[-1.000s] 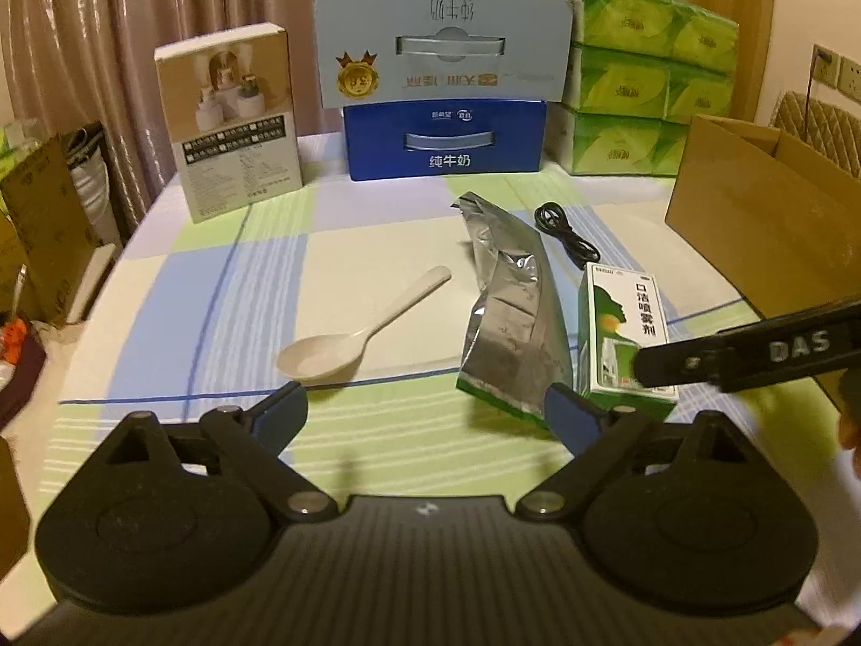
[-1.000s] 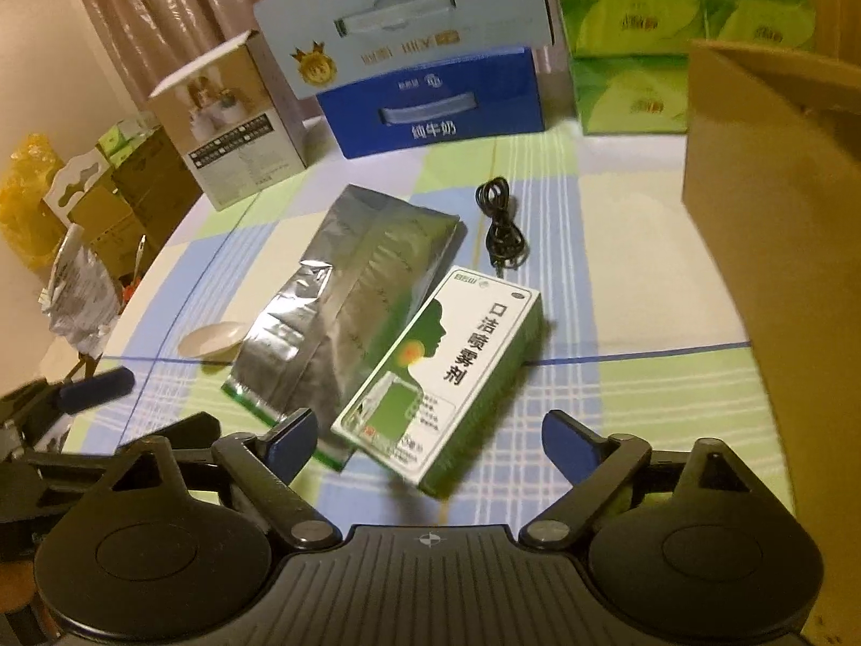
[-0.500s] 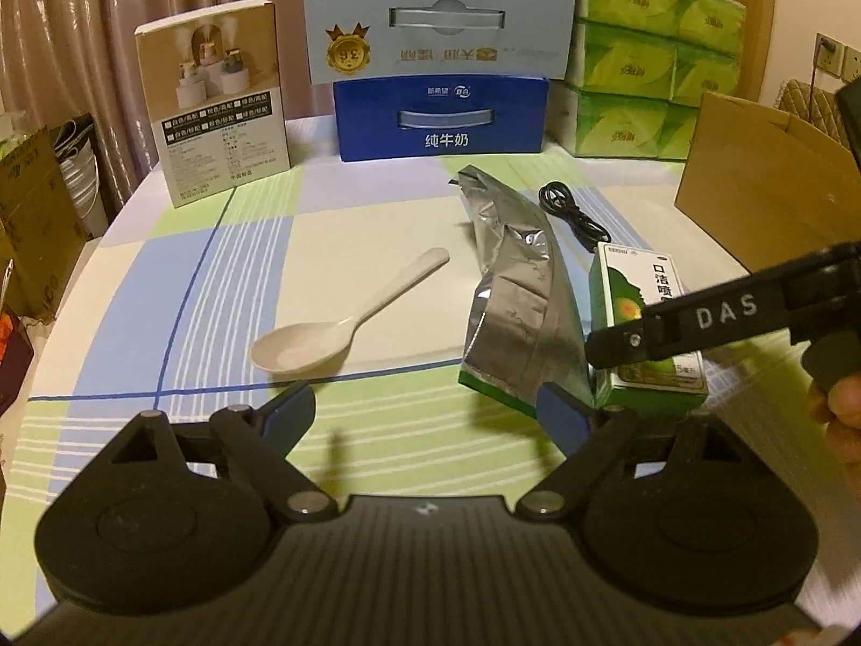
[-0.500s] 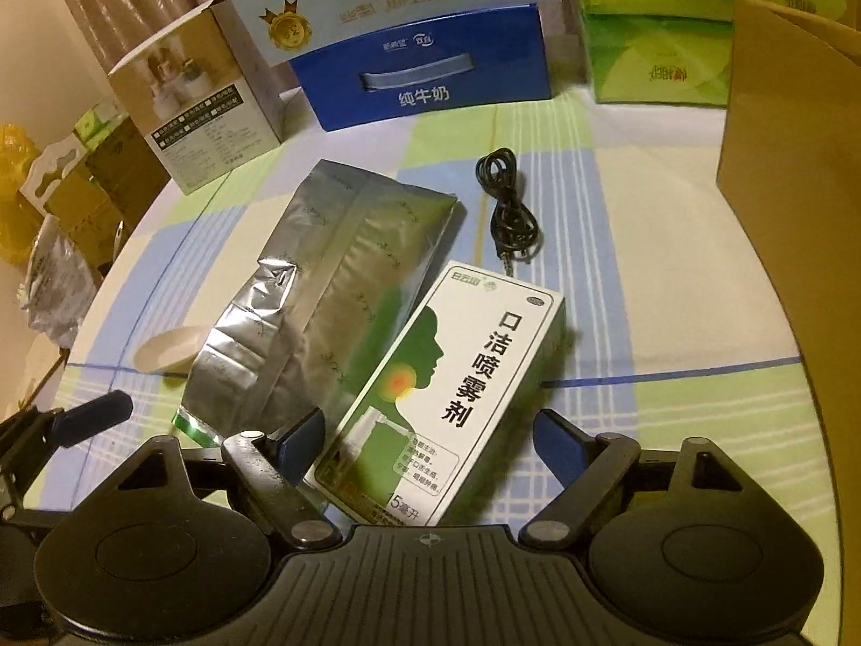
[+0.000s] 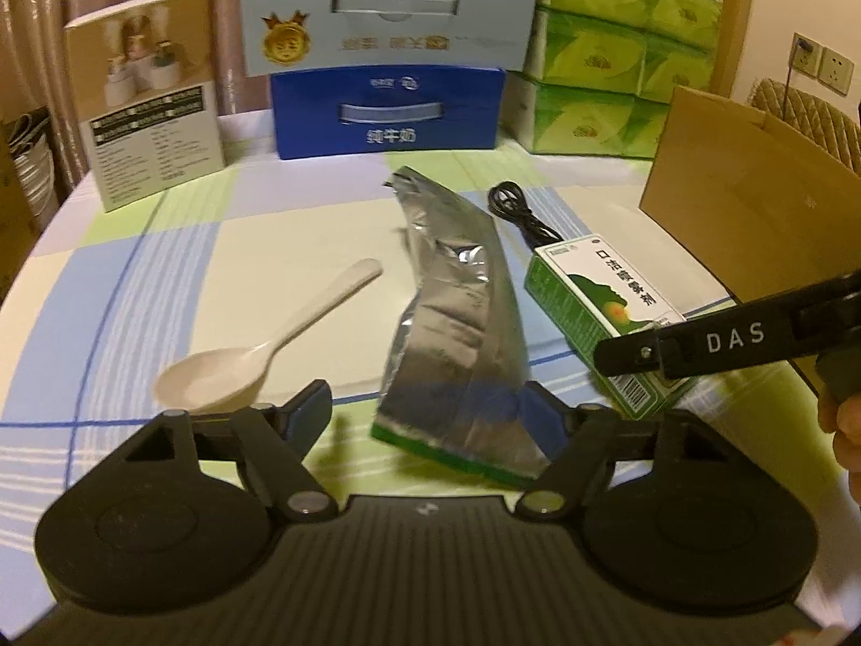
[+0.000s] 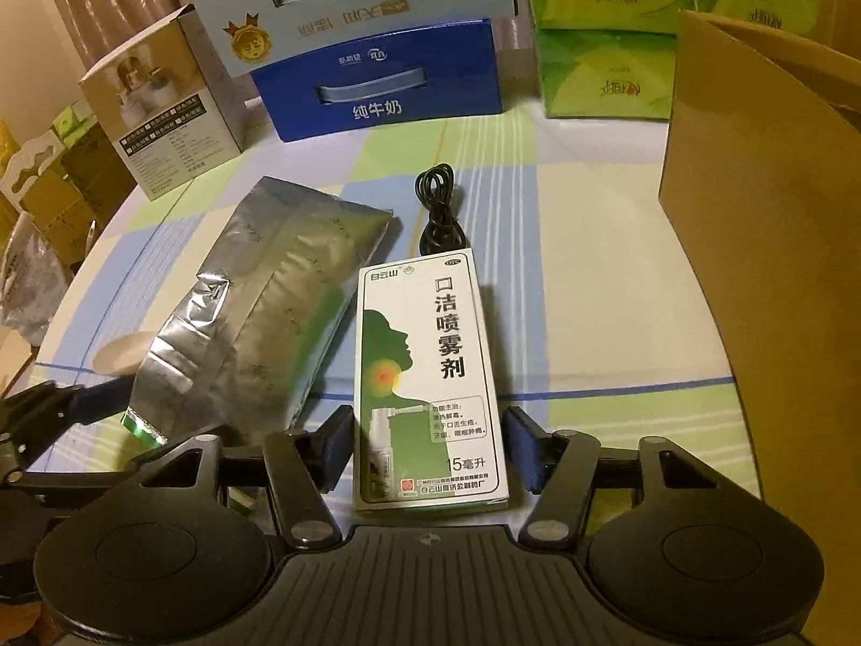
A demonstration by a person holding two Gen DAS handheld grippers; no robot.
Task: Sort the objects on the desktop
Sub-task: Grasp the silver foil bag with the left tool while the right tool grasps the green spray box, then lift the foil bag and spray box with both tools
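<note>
Silver foil pouch (image 5: 457, 344) between closing left tongs (image 5: 430, 414), white-green spray box (image 6: 425, 377) between closing right tongs (image 6: 428, 447), neither yet clamped.

Pleated curtains (image 5: 48, 5) behind the checked tablecloth (image 5: 161, 269); wall sockets (image 5: 820, 62) at right.

"口洁喷雾剂" and "白云山" are printed on the green-and-white cardboard spray box (image 6: 430, 377), "纯牛奶" on the dark blue milk carton (image 6: 376, 81), and "DAS" on the black gripper finger (image 5: 732, 336).

The right gripper (image 6: 428, 444) is closing around a flat green-and-white cardboard spray box (image 6: 428, 377), pads seemingly just short of touching.
</note>
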